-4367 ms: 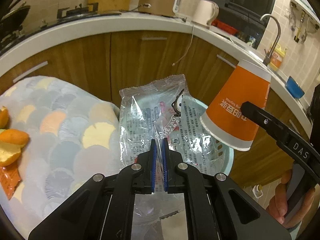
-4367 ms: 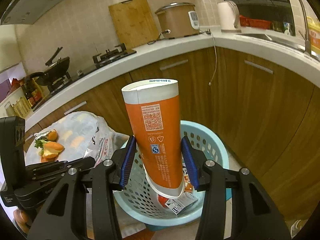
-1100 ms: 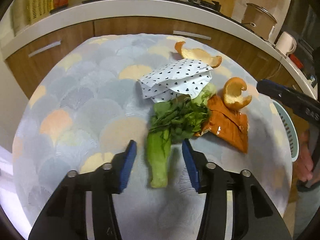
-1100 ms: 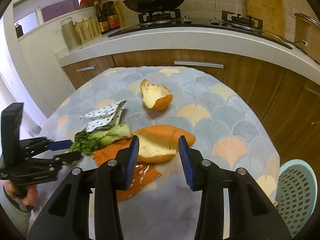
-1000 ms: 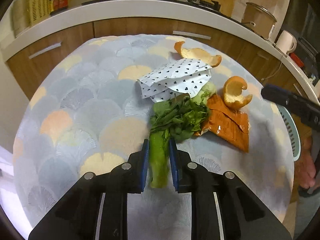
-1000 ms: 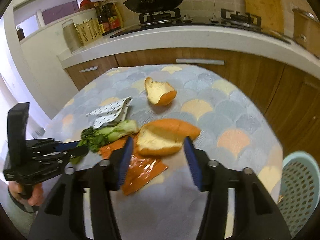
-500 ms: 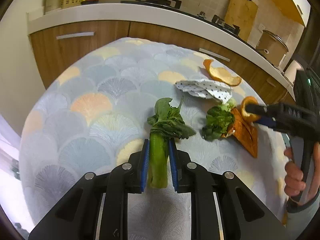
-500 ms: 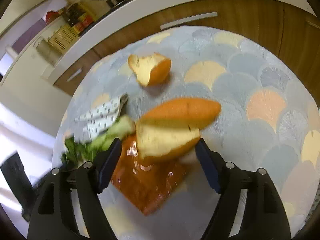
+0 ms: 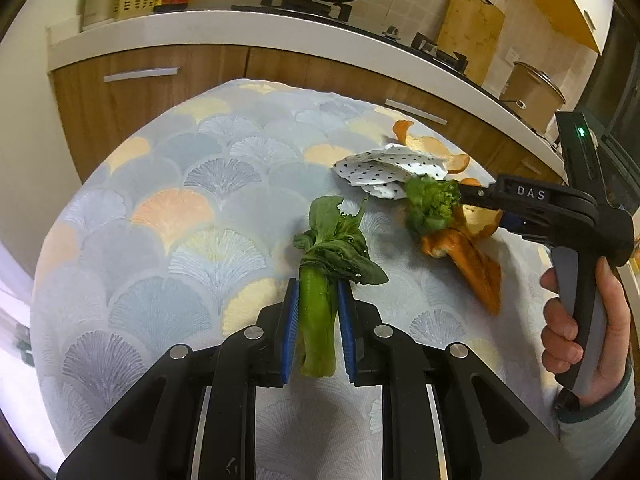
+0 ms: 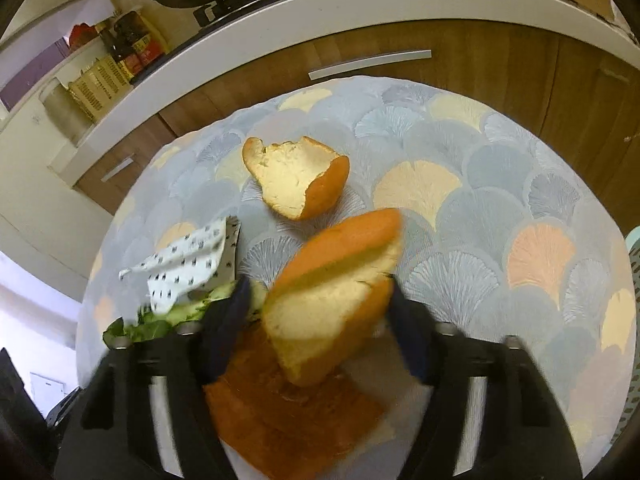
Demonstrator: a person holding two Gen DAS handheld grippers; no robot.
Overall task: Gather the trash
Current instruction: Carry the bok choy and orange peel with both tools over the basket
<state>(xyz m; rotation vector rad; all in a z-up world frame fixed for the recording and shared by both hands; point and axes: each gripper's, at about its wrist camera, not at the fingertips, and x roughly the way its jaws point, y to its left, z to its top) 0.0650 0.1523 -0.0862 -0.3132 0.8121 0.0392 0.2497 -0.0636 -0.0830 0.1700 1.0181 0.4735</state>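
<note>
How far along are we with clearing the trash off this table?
Done: cannot tell. Only the basket rim shows, not its contents.
In hand: the left gripper is shut on the green stalk. The right gripper has just been closing around the big orange peel; blur hides contact.
Left on the table: smaller peel, dotted paper, orange wrapper, loose greens.

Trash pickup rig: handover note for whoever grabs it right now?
Left gripper: shut on the green vegetable stalk.
Right gripper: jaws just closing around the large orange peel; grip not clear, picture blurred.
On the table: second orange peel, dotted napkin, orange wrapper, another leafy scrap.
Basket rim at the right edge of the right wrist view.
Left to do: bin everything above.
</note>
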